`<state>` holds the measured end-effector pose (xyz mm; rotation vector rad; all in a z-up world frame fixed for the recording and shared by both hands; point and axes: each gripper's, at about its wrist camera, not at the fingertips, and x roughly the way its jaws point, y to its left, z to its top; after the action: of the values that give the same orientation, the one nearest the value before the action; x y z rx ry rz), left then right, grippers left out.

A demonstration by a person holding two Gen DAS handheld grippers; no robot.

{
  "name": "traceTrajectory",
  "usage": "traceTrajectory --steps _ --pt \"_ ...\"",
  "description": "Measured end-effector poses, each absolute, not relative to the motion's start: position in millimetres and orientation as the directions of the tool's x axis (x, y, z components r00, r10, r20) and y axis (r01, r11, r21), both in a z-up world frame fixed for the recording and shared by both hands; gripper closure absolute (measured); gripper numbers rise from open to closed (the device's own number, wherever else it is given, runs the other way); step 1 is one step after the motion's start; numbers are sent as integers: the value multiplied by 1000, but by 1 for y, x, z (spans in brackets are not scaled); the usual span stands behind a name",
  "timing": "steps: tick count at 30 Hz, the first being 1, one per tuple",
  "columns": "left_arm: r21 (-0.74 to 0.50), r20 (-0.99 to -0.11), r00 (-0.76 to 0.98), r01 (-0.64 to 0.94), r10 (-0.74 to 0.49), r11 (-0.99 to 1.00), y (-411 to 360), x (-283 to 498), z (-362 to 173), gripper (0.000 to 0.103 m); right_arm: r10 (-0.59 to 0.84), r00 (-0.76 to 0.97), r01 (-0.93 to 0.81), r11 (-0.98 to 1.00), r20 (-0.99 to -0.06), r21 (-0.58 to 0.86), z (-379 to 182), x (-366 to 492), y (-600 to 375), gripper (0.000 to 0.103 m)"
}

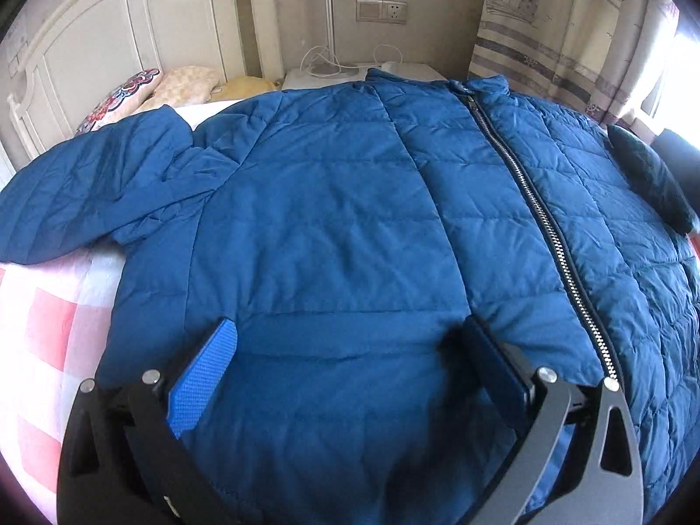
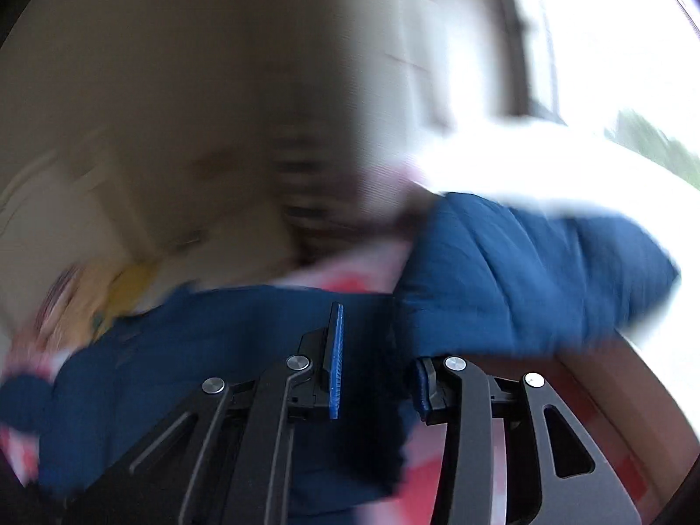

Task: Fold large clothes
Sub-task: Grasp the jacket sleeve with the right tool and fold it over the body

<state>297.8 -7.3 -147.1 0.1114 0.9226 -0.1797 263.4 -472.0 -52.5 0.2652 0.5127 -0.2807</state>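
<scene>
Blue jacket (image 1: 332,218) lies spread flat on the bed (image 1: 48,328), zipped front up and collar toward the headboard (image 1: 109,39), laid out so the sides can be folded in. Left gripper (image 1: 350,341) hangs over the hem, tilted steeply down, fingers wide apart with nothing pinched between them, ready to bite the lower edge. Right gripper (image 2: 378,350) points more shallowly across the bed in a badly blurred view; its fingers are narrowed around dark jacket fabric, with a sleeve (image 2: 525,271) just beyond, though whether the pads truly press I cannot tell.
</scene>
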Motion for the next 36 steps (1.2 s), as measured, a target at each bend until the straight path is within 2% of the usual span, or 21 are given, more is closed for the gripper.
traceTrajectory --steps 3,5,8,9,10,12,13,14,18,20,22,24,25,27,31,33,34,35,36 --pt "17 -799 591 202 -108 979 -7 297 -147 2 -54 872 68 998 -487 11 -37 272 -380 63" --pt "14 -799 591 202 -110 979 -7 297 -146 2 35 847 -88 993 -531 -75 -45 276 -327 62" --pt "11 -799 591 202 -114 979 -6 298 -146 2 84 726 -254 955 -683 -153 -88 288 -267 62" --pt "10 -798 591 203 -115 979 -6 298 -146 2 76 642 -297 942 -763 -156 -115 294 -255 60" --pt "9 -798 591 203 -115 979 -6 298 -145 2 67 595 -309 939 -801 -151 -129 296 -252 53" --pt "7 -797 592 203 -117 979 -6 298 -145 2 77 595 -296 946 -800 -130 -138 287 -255 45" --pt "7 -797 593 203 -117 979 -6 298 -145 2 100 580 -289 953 -809 -89 -135 283 -263 38" --pt "8 -797 593 203 -117 979 -6 298 -145 2 123 572 -280 958 -811 -52 -130 279 -272 36" --pt "9 -797 593 204 -116 979 -5 297 -146 2 223 672 -189 974 -706 128 -97 243 -338 36" --pt "9 -797 593 203 -116 979 -6 297 -146 2 215 749 -84 969 -626 232 -85 224 -378 35" --pt "11 -797 593 204 -115 979 -6 297 -146 2 176 806 78 914 -564 397 -84 205 -438 34" --pt "10 -797 593 204 -115 979 -6 297 -146 2 125 797 260 812 -590 523 -99 200 -485 31" --pt "10 -797 593 204 -116 979 -6 297 -146 2 150 785 299 758 -601 580 -110 200 -504 27" --pt "9 -797 593 204 -116 979 -6 297 -146 2 223 770 335 654 -597 678 -131 206 -524 27" --pt "10 -797 593 204 -115 979 -6 297 -146 2 286 762 355 566 -582 744 -157 219 -538 27" --pt "10 -797 593 204 -116 979 -6 297 -146 2 245 798 337 576 -550 745 -151 220 -542 37" --pt "10 -797 593 204 -116 979 -6 297 -146 2 206 817 334 594 -539 732 -145 220 -540 52" --pt "11 -797 593 204 -115 979 -6 297 -146 2 147 838 327 636 -526 699 -131 219 -535 60" --pt "12 -797 593 204 -114 979 -6 297 -146 2 121 851 311 669 -511 675 -123 226 -529 65"
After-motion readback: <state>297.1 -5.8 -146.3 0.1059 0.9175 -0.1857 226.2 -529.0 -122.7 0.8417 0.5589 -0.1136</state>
